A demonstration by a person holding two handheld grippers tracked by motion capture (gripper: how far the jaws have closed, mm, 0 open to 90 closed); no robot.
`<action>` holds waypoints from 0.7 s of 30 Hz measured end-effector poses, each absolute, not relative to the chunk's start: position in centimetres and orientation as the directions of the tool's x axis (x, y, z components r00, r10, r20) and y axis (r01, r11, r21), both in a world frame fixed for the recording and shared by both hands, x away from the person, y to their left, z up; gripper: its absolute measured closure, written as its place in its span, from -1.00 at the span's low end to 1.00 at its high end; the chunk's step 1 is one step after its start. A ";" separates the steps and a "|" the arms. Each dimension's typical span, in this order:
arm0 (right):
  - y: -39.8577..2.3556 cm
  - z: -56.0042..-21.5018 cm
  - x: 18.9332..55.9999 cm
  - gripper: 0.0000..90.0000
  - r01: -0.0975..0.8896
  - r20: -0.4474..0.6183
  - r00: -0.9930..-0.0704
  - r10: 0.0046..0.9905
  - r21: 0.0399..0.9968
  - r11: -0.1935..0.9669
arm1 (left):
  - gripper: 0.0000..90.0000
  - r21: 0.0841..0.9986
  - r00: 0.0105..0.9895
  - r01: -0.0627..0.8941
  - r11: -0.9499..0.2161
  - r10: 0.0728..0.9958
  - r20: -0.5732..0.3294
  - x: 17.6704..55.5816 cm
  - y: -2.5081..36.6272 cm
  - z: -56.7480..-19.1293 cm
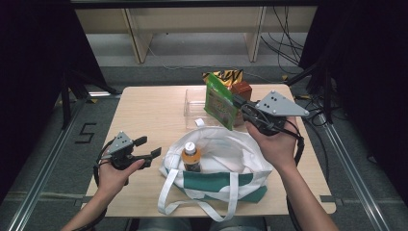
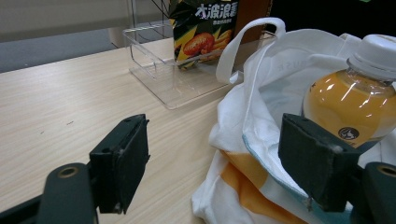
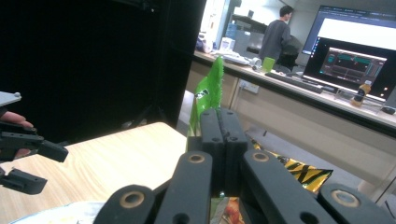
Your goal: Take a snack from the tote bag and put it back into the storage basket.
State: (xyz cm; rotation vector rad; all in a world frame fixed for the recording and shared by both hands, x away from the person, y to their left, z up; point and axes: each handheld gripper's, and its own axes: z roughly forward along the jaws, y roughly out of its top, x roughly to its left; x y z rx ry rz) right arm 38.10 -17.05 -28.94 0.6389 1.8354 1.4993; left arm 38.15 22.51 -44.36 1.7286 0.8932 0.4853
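The green snack bag (image 1: 220, 101) you are carrying is a flat, glossy pouch, bright green with a pale printed panel on its face and a crimped top edge. In the high view it hangs upright just right of the frame's centre, above the far rim of the white tote bag (image 1: 226, 159) and in front of the clear plastic tray (image 1: 192, 107). Your right gripper (image 1: 239, 102) sits directly to the right of the pouch in that view, and its jaws are clenched on the pouch's right edge. In the right gripper view the two black jaws meet flat against each other at the centre of the frame, with the green film (image 3: 208, 95) rising out of them toward the top.

Your left gripper (image 1: 150, 147) is at the lower left of the high view, over bare table (image 1: 144, 110), just left of the tote and well apart from the pouch. Its jaws stand released and wide, with nothing between them. In the left gripper view the tote and the orange drink bottle (image 2: 355, 100) inside it fill the right side of the frame, just past the right-hand jaw. The bottle stands upright with a white cap.
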 end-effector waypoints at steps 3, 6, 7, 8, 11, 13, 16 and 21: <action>-17.0 -29.0 38.4 1.00 -0.049 -0.196 -0.646 0.737 0.975 0.216 | -0.46 0.935 0.635 0.325 -0.138 0.765 -0.108 38.2 22.5 -44.4; -16.9 -29.0 38.7 1.00 -0.049 -0.206 -0.633 0.747 0.973 0.226 | -0.46 0.935 0.635 0.326 -0.138 0.765 -0.108 38.2 22.5 -44.4; -16.9 -29.0 38.8 1.00 -0.047 -0.205 -0.636 0.744 0.972 0.228 | -0.46 0.935 0.634 0.326 -0.138 0.765 -0.108 38.2 22.5 -44.4; -16.9 -29.0 39.0 1.00 -0.067 -0.220 -0.634 0.741 0.971 0.230 | -0.46 0.935 0.635 0.326 -0.137 0.765 -0.109 38.2 22.5 -44.4; -16.7 -28.9 39.1 1.00 -0.047 -0.199 -0.633 0.748 0.975 0.219 | -0.46 0.935 0.634 0.328 -0.137 0.765 -0.111 38.2 22.5 -44.4; -16.6 -28.8 39.3 1.00 -0.052 -0.204 -0.638 0.743 0.974 0.222 | -0.46 0.934 0.634 0.329 -0.137 0.765 -0.111 38.2 22.5 -44.4; -16.6 -28.8 39.5 1.00 -0.054 -0.205 -0.626 0.752 0.974 0.220 | -0.46 0.934 0.634 0.330 -0.139 0.765 -0.110 38.2 22.5 -44.4; -16.4 -28.9 40.0 1.00 -0.047 -0.196 -0.622 0.758 0.976 0.213 | -0.46 0.933 0.636 0.332 -0.141 0.764 -0.111 38.2 22.5 -44.4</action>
